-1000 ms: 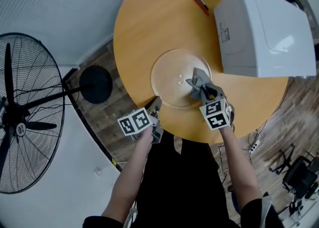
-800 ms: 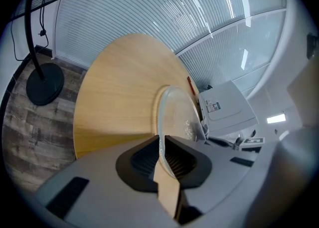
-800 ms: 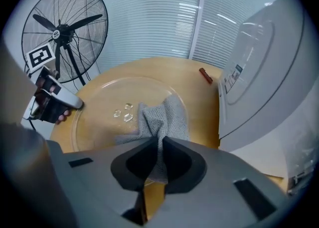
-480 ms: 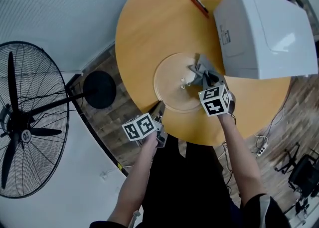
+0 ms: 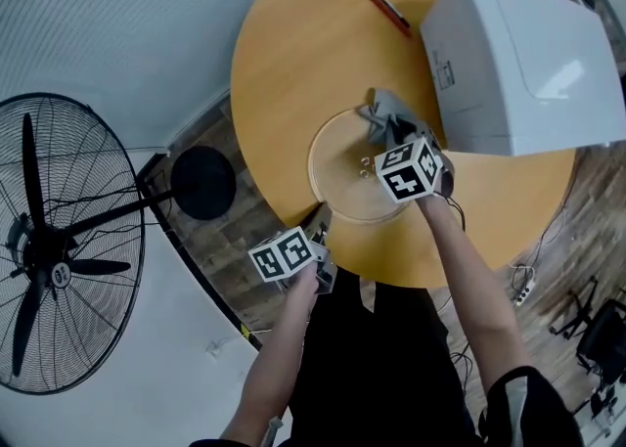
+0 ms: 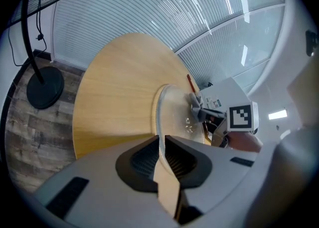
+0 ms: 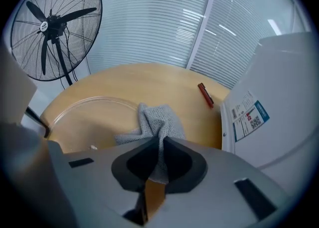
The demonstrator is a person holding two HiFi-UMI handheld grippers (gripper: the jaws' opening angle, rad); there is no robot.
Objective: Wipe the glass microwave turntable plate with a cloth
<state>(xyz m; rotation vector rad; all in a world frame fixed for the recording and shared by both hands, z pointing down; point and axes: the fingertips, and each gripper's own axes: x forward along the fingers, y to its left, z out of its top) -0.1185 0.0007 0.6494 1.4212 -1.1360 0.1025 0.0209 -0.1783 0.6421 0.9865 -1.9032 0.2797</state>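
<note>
My left gripper (image 6: 160, 141) pinches the plate (image 5: 337, 173) rim in its jaws; my right gripper (image 7: 160, 144) jaws clamp the cloth (image 7: 155, 118) at the plate's far edge. I judge the wiping underway, unfinished.

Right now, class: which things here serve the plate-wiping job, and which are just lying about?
In use: glass plate, its rim in the left gripper; grey cloth, held by the right gripper.
Lying about: red pen, white appliance, standing fan.
</note>
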